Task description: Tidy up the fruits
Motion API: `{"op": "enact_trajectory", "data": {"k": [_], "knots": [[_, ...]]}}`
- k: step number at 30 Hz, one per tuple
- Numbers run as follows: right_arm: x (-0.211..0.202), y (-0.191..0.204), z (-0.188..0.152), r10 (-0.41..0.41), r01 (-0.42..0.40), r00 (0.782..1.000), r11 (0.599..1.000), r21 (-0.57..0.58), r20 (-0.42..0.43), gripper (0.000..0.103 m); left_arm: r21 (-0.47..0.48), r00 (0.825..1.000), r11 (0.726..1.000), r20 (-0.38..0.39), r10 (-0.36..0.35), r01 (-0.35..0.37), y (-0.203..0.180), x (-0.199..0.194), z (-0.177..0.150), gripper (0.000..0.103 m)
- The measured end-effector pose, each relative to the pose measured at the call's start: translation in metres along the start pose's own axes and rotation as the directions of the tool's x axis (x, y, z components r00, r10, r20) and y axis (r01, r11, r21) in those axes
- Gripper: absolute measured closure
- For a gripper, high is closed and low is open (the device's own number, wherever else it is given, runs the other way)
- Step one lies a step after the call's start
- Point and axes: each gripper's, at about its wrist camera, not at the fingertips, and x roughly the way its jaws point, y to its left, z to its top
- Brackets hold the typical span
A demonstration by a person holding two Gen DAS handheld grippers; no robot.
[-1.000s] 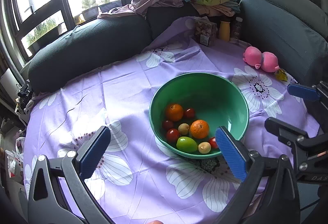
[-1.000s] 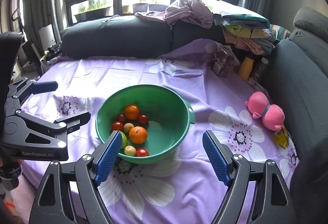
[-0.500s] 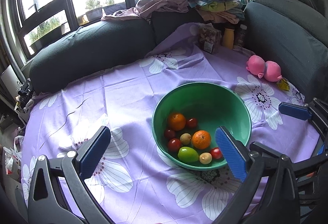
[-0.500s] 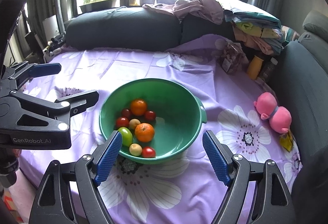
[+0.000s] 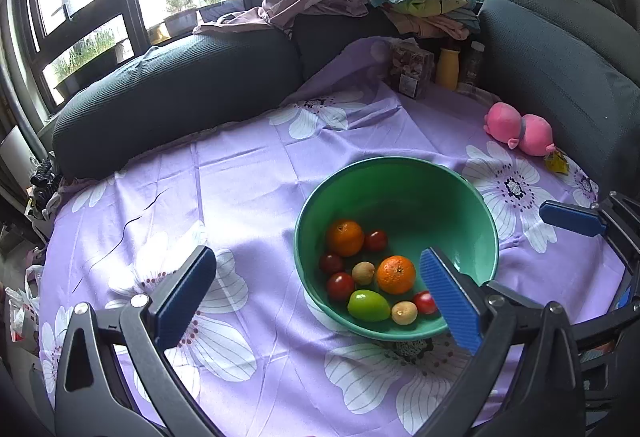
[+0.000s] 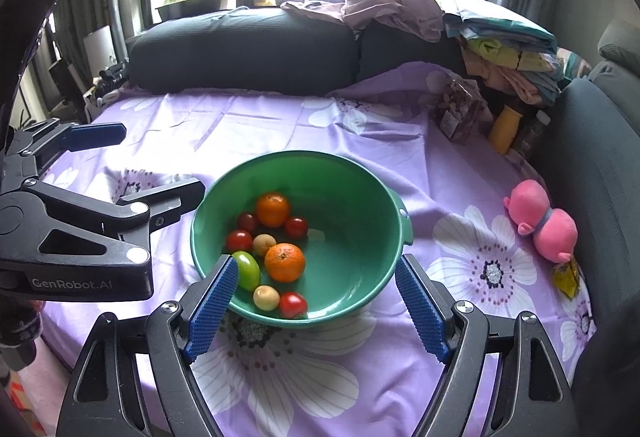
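Right wrist view: every fruit that shows lies gathered in the green bowl (image 6: 352, 173), just ahead of the right tongs (image 6: 312, 301) and between the lines of its two pads: two oranges, the nearer one (image 6: 284, 262) and the farther one (image 6: 273, 209), a green fruit (image 6: 247, 270) close behind the left pad, four small red tomatoes such as the nearest (image 6: 293, 304), and two pale yellowish round fruits, one (image 6: 267, 297) by that tomato; what kind these are is too small to tell. They sit bunched on the near left part of the bowl floor, the far right part bare. No fruit shows loose on the purple flowered cloth (image 6: 248, 125). The right tongs hang spread wide with nothing between the pads, the near rim of the bowl roughly level with the tips. The left tongs (image 5: 316, 297) are likewise spread wide and hold nothing, set just left of the bowl, their right pad over its near rim. Well beyond and right of both tongs lie a pink plush toy (image 6: 540, 225), a yellow bottle (image 6: 505, 129) and a snack bag (image 6: 460, 113). In my judgement this fits either fruit already collected into the bowl, or a bowlful waiting to be sorted out elsewhere; the pictures do not settle which.
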Motion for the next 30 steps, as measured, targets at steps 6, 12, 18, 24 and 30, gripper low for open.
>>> {"op": "enact_trajectory", "data": {"k": [6, 12, 18, 24, 30], "knots": [[0.004, -0.001, 0.001, 0.001, -0.001, 1.0, 1.0, 0.002, -0.006, 0.022, -0.001, 1.0, 1.0, -0.007, 0.002, -0.002, 0.0, 0.004, 0.001, 0.001], [0.005, -0.002, 0.002, 0.002, -0.002, 1.0, 1.0, 0.0, -0.008, 0.022, 0.002, 1.0, 1.0, -0.019, 0.005, -0.005, 0.0, 0.009, 0.002, 0.001], [0.011, -0.002, 0.003, 0.007, -0.007, 1.0, 1.0, -0.003, -0.013, 0.022, 0.001, 1.0, 1.0, -0.022, 0.007, -0.007, 0.0, 0.01, 0.002, 0.001], [0.013, -0.001, 0.003, 0.01, -0.01, 1.0, 1.0, -0.002, -0.014, 0.022, 0.0, 1.0, 1.0, -0.027, 0.015, -0.015, 0.001, 0.014, 0.003, 0.001], [0.013, 0.0, 0.003, 0.011, -0.011, 1.0, 1.0, -0.002, -0.015, 0.022, -0.001, 0.999, 1.0, -0.03, 0.02, -0.02, 0.002, 0.015, 0.003, 0.001]]}}
